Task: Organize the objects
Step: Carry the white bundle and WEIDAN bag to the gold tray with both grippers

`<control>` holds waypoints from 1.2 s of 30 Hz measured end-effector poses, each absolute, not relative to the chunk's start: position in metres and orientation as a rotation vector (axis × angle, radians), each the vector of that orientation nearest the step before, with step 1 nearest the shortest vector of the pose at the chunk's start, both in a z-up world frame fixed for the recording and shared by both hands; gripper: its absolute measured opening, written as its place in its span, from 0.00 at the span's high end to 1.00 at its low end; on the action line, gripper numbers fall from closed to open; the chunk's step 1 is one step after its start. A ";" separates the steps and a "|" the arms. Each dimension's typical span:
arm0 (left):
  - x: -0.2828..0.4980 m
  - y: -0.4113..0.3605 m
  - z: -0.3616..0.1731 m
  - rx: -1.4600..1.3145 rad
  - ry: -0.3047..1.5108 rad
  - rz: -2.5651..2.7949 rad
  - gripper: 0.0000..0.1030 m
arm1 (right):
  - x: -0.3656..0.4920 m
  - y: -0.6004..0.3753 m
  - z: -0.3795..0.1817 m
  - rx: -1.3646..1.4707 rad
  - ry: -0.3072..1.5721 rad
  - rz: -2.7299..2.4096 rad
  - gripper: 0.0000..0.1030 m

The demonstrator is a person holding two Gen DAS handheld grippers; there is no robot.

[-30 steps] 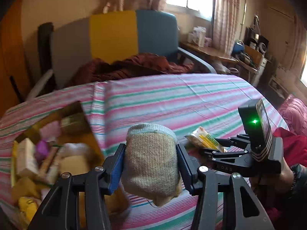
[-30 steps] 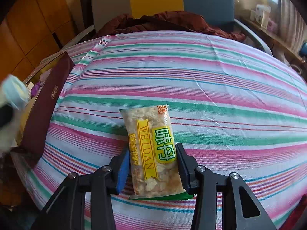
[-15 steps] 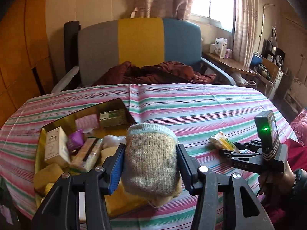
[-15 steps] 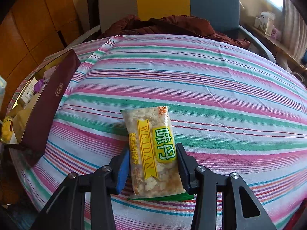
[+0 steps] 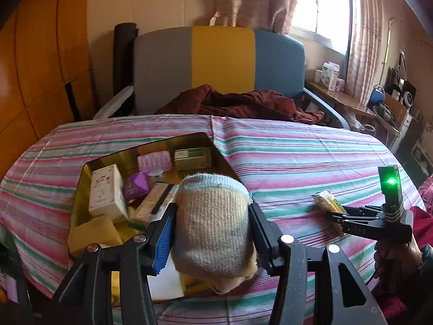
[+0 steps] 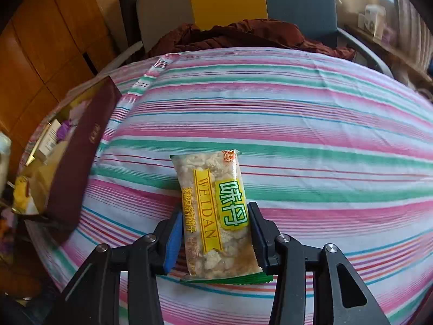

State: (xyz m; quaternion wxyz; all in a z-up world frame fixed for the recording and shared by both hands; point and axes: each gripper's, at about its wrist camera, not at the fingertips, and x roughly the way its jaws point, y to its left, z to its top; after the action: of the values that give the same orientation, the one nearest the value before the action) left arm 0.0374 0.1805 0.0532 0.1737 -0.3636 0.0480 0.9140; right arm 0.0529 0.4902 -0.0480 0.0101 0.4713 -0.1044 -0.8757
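Observation:
My left gripper [image 5: 212, 233] is shut on a rolled beige sock [image 5: 213, 224] and holds it above the near right corner of an open maroon box [image 5: 81, 178] with a gold inside. My right gripper [image 6: 215, 233] is shut on a clear snack packet [image 6: 216, 211] with a yellow and green label, low over the striped tablecloth [image 6: 297, 124]. The right gripper [image 5: 335, 216] and the packet [image 5: 326, 200] also show in the left wrist view, right of the box. The box [image 6: 81, 146] shows at the left in the right wrist view.
The box holds several items: a white carton [image 5: 107, 192], a purple packet [image 5: 136, 185], a pink pack [image 5: 154, 161], a green box [image 5: 192, 157], yellow sponges [image 5: 94, 233]. A grey, yellow and blue chair [image 5: 222, 62] with a maroon cloth [image 5: 235, 103] stands behind the table.
My left gripper with the sock has swung left and back, so the open box now lies more fully below it. The right gripper has kept its hold on the packet and barely moved.

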 end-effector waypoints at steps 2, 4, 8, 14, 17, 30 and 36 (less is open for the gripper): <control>0.037 0.174 0.051 -1.040 0.124 2.599 0.49 | 0.053 0.486 -0.048 1.460 -0.383 -2.718 0.56; 0.036 0.166 0.049 -1.052 0.107 2.608 0.49 | 0.052 0.484 -0.047 1.453 -0.431 -2.707 0.56; 0.034 0.152 0.042 -1.083 0.078 2.619 0.49 | 0.052 0.481 -0.048 1.442 -0.517 -2.696 0.56; 0.032 0.124 0.038 -1.102 -0.006 2.643 0.49 | 0.051 0.484 -0.046 1.424 -0.668 -2.647 0.56; 0.031 0.103 0.040 -1.098 -0.067 2.669 0.49 | 0.050 0.481 -0.043 1.414 -0.685 -2.638 0.56; 0.025 0.061 0.029 -1.145 -0.263 2.654 0.49 | 0.020 0.393 0.021 1.212 -0.492 -2.528 0.56; 0.013 0.069 0.026 -1.158 -0.280 2.610 0.49 | -0.004 0.346 0.033 1.189 -0.398 -2.472 0.56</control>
State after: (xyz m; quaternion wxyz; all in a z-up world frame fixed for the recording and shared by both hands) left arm 0.0126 0.0693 0.0260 0.1358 -0.3998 -0.0968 0.9013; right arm -0.0045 0.3462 0.0330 0.1837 0.4218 -0.1411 -0.8766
